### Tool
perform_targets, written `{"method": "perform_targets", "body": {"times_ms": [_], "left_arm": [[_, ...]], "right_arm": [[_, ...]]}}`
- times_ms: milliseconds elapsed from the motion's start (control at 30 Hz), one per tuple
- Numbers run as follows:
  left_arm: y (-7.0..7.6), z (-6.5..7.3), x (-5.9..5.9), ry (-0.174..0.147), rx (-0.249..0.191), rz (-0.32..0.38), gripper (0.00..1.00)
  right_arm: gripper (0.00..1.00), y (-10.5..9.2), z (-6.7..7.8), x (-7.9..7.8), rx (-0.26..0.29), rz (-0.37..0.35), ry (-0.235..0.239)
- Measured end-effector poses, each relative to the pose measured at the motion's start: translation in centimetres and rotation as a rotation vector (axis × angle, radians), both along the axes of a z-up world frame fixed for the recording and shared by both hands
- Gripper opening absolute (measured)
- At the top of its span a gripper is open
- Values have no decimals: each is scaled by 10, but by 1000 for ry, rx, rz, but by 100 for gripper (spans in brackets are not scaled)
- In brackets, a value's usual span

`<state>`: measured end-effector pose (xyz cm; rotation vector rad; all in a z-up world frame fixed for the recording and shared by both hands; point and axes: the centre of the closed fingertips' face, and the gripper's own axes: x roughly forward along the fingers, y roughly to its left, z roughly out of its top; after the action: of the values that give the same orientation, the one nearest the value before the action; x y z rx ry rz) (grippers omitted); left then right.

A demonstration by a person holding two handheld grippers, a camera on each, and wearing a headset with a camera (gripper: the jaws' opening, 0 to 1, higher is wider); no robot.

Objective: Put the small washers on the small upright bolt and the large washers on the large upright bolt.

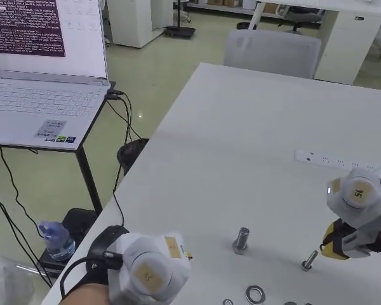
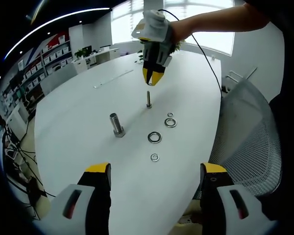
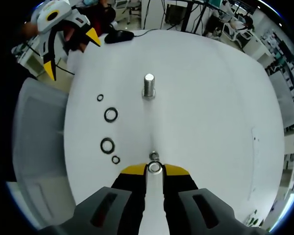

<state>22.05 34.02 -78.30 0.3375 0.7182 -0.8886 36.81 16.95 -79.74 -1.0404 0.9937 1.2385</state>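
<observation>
My right gripper (image 3: 154, 171) is shut on a small washer (image 3: 154, 168), held just at the top of the small upright bolt (image 3: 154, 156). In the head view that gripper (image 1: 327, 249) hovers beside the small bolt (image 1: 310, 260). Farther on stands the large upright bolt (image 3: 148, 86) (image 1: 241, 240). Loose on the white table lie two large washers (image 3: 110, 115) (image 3: 107, 145) and two small washers (image 3: 100, 98) (image 3: 116, 159). My left gripper (image 2: 156, 170) is open with nothing between its fingers, held back from the washers near the table's edge (image 1: 185, 255).
A laptop (image 1: 38, 95) sits on a stand to the left, with cables and a water bottle (image 1: 56, 238) beneath it. A white power strip (image 1: 330, 159) lies on the table beyond the bolts. A grey chair (image 1: 273, 51) stands at the far side.
</observation>
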Motion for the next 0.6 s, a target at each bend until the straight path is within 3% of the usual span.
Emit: {"method": "perform_targets", "body": {"times_ms": [200, 600], "left_arm": [[-2, 0, 0, 3, -12, 3, 84], [-1, -5, -3, 21, -17, 3, 89]], "right_arm": [[13, 1, -9, 2, -9, 1, 14], [13, 3, -17, 3, -15, -5, 32]]}}
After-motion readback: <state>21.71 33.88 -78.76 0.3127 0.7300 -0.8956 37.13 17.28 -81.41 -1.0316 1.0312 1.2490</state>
